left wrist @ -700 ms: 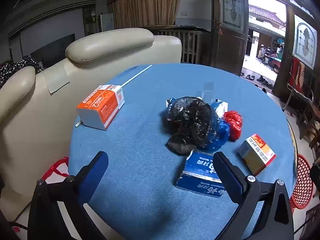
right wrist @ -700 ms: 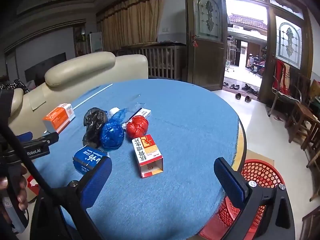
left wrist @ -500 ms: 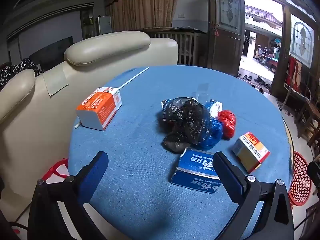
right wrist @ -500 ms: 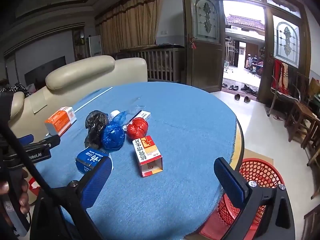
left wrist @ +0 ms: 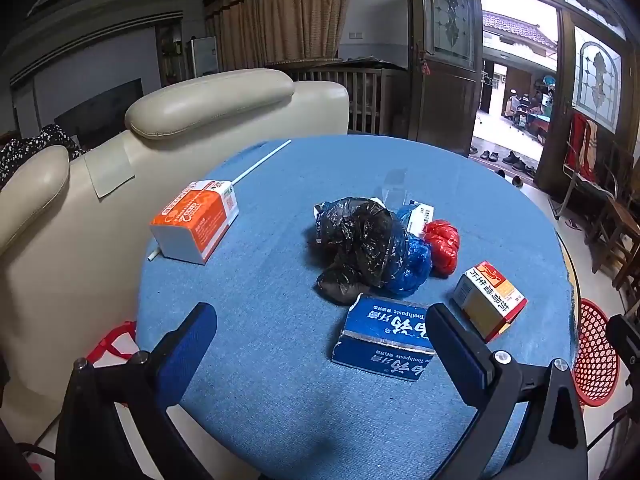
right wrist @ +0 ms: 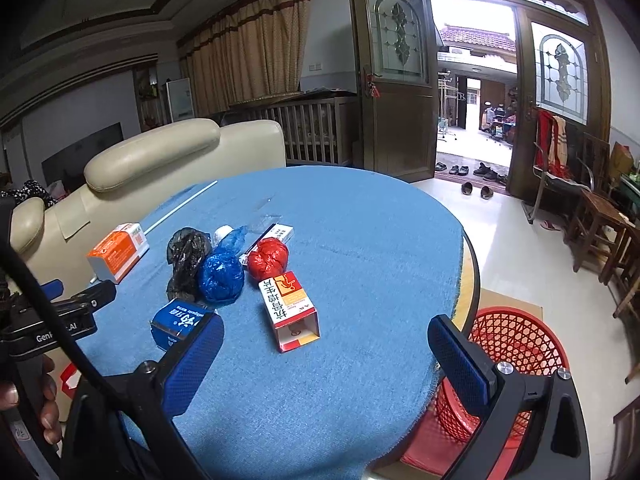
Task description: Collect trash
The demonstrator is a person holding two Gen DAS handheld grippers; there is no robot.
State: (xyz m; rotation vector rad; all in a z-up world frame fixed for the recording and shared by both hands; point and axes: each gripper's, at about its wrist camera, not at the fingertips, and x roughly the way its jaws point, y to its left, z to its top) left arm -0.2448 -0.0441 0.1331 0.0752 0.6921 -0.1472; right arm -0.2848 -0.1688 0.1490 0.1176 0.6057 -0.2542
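Left wrist view: your left gripper gapes wide and empty; the blue toothpaste box lies lower center-right, beside its right finger, long axis across the frame, nearer this hand.

You've got four boxes on the table: one orange-white box, one blue toothpaste box, one red-yellow box, one white box half hidden behind the bags. Three knotted bags: one black bag, one blue bag, one red bag. One white stick near the far edge. One red basket on the floor. Two tools: left tool, right tool.
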